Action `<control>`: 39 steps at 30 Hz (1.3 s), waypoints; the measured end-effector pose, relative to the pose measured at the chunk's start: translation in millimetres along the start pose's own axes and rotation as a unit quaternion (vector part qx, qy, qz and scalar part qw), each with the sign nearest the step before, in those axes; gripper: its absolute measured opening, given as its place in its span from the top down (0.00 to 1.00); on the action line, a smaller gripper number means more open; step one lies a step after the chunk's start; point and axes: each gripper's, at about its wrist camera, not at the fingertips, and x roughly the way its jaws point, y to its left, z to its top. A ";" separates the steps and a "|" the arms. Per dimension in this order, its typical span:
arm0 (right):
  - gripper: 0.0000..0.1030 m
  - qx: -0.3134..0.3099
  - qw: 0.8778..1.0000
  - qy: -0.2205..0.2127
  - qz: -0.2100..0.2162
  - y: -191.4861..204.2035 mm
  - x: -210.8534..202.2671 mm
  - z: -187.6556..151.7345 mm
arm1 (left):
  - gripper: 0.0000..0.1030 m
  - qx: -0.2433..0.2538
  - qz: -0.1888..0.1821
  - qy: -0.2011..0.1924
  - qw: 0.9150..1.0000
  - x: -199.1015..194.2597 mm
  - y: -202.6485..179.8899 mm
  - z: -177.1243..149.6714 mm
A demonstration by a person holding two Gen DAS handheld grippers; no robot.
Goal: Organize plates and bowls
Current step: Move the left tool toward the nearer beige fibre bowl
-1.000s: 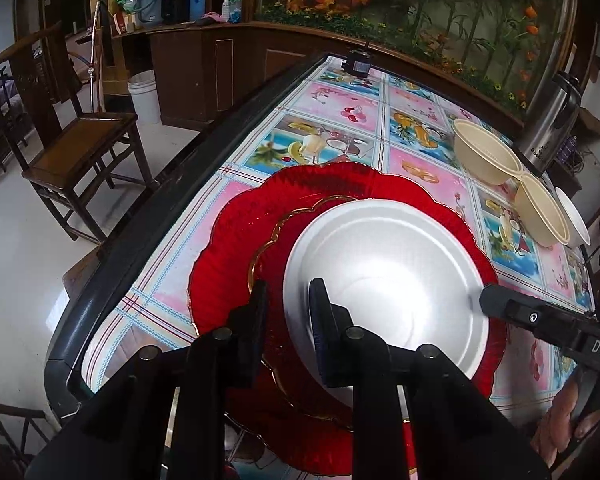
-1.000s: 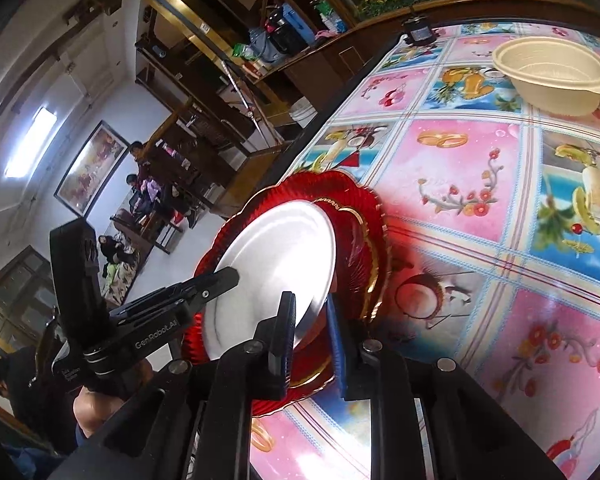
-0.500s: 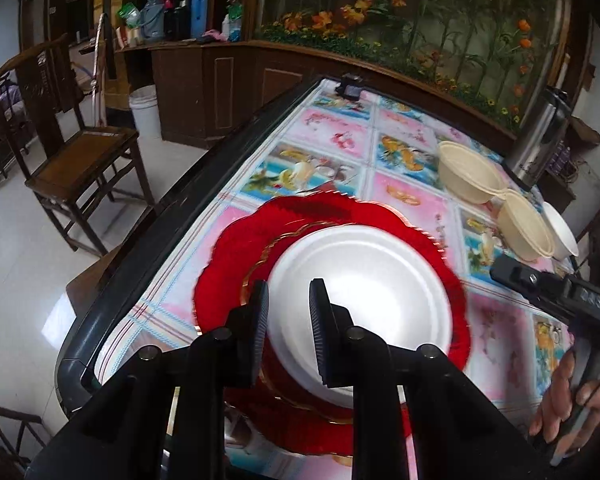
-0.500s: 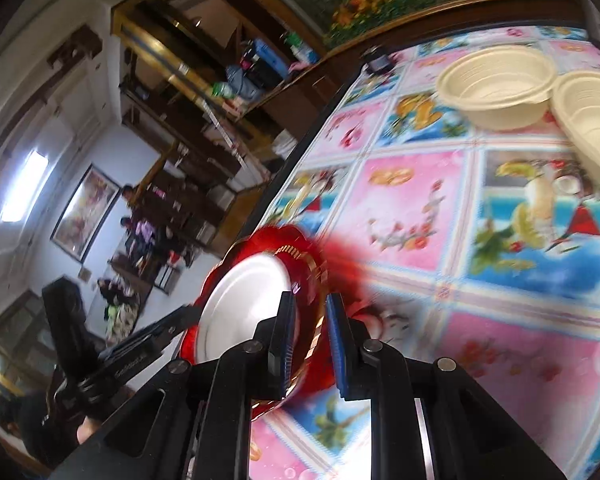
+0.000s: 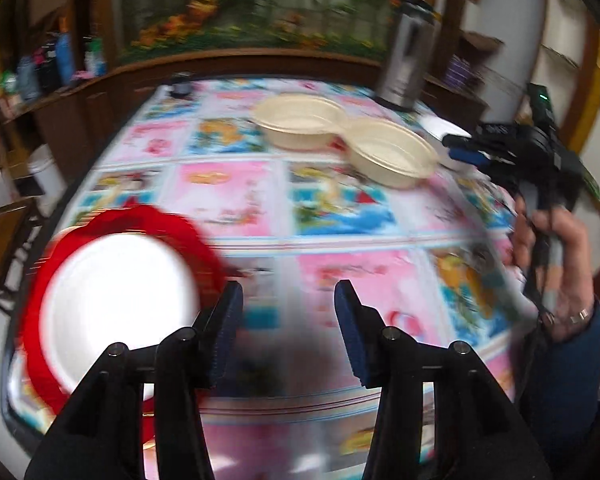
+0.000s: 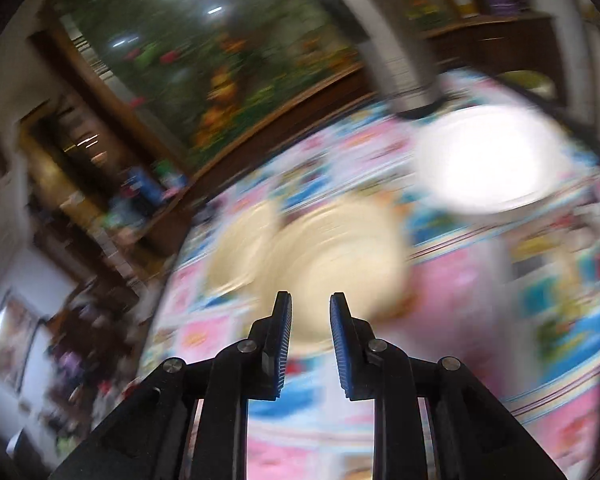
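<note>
Two sets of tongs are mine here, and neither has anything between its pads. My left tongs (image 5: pixel 288 312) stand well apart and are spreading wider, with only the patterned cloth of the worktop (image 5: pixel 228 196) showing in the gap. My right tongs (image 6: pixel 310 320) stand a little apart and are also easing open, empty, pointing at the blurred cream bowls.

I can read no writing anywhere. There is pale lettering on the body of my right tongs as seen from the left wrist camera, but it is too smeared to make out.

I take the red plate (image 5: pixel 180 224) as my landmark. It has a scalloped rim, glossy and deep red, and sits at the worktop's near left corner, just left of my left tongs. On top of it lies a plain white plate (image 5: pixel 116 300), round and smooth, covering most of the red one. Well beyond the red plate, towards the far right, two cream bowls sit rim to rim: the farther bowl (image 5: pixel 300 124) and the nearer bowl (image 5: pixel 392 152), both shallow with a flat lip. Past them, farther again from the red plate, lies another white plate (image 6: pixel 488 160), next to a tall metal flask (image 5: pixel 404 64). My right hand (image 5: pixel 556 272) grips its handle to the right of the bowls.
</note>
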 end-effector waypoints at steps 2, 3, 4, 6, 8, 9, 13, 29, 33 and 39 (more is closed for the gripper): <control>0.78 0.025 1.000 0.002 -0.008 -24.5 2.5 10.0 | 0.55 0.004 -0.019 0.009 1.000 6.1 -10.0 -0.5; 0.78 0.034 0.999 0.007 -0.006 -31.7 6.7 12.7 | 0.55 0.009 -0.025 0.013 1.000 9.2 -15.8 -1.1; 0.77 0.039 0.999 0.012 -0.005 -36.4 11.5 15.6 | 0.55 0.017 -0.028 0.017 0.999 12.1 -22.4 -2.4; 0.77 0.048 0.999 0.018 -0.005 -43.8 22.3 20.8 | 0.55 0.029 -0.031 0.025 0.999 15.7 -33.9 -6.7; 0.77 0.049 0.998 0.026 0.000 -46.9 34.7 24.6 | 0.55 0.035 -0.035 0.034 0.998 19.1 -39.7 -9.4; 0.77 0.044 0.999 0.030 -0.001 -45.7 37.8 23.4 | 0.55 0.037 -0.035 0.035 0.998 19.6 -41.3 -10.4; 0.78 0.033 0.998 0.050 0.013 -34.8 40.9 17.5 | 0.55 0.033 -0.027 0.035 0.998 17.1 -40.1 -12.7; 0.63 0.063 0.976 0.117 0.173 -18.4 0.8 -17.2 | 0.55 -0.001 -0.014 0.030 0.999 20.4 -33.8 16.0; 0.63 0.092 0.981 0.095 0.140 -37.3 0.8 -9.5 | 0.55 -0.007 -0.013 0.028 0.999 19.5 -30.7 27.5; 0.63 0.105 0.976 0.138 0.134 -41.8 18.5 -15.3 | 0.55 -0.030 -0.014 0.038 0.999 23.8 -19.3 38.3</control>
